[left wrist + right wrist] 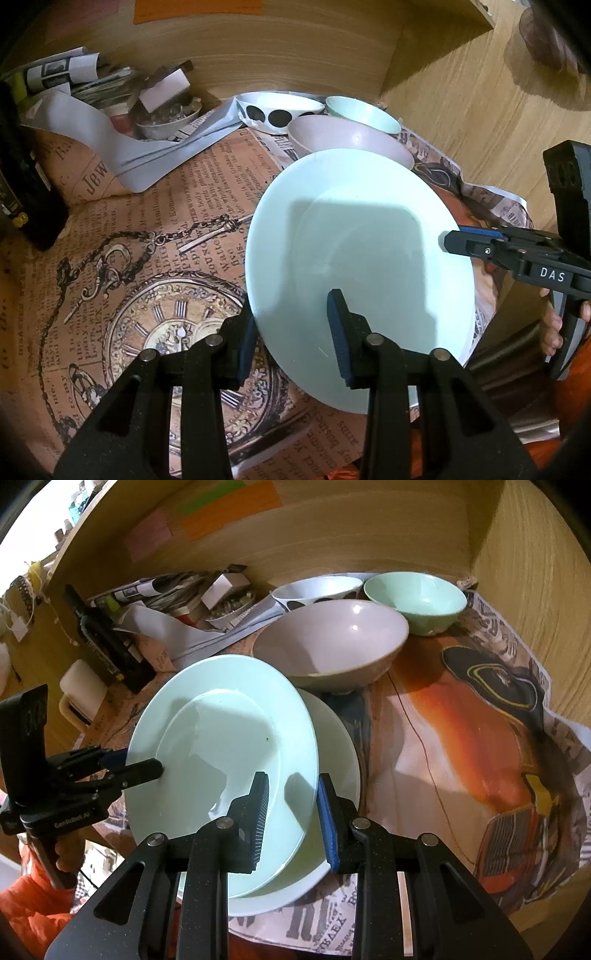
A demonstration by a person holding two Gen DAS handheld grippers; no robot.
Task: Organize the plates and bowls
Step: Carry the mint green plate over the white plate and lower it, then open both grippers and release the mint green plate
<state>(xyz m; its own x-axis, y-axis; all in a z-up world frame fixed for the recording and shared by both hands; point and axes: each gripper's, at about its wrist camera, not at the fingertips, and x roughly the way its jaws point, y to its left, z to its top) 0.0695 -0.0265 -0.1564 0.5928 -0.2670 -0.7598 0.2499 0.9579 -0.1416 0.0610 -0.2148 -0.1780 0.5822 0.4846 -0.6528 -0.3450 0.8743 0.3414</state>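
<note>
Wooden shelf [517,602] was lined with printed paper [122,258]. Directly on the paper: pink bowl [332,646], green bowl [417,598], spotted bowl [317,587], white plate [340,738], loose papers [92,125].

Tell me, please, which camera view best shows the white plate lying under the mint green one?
The right wrist view: the white plate shows as a broad crescent beneath the tilted mint green plate, beside the pink bowl. In the left wrist view the mint green plate covers it almost entirely, so it cannot be made out there.
</note>
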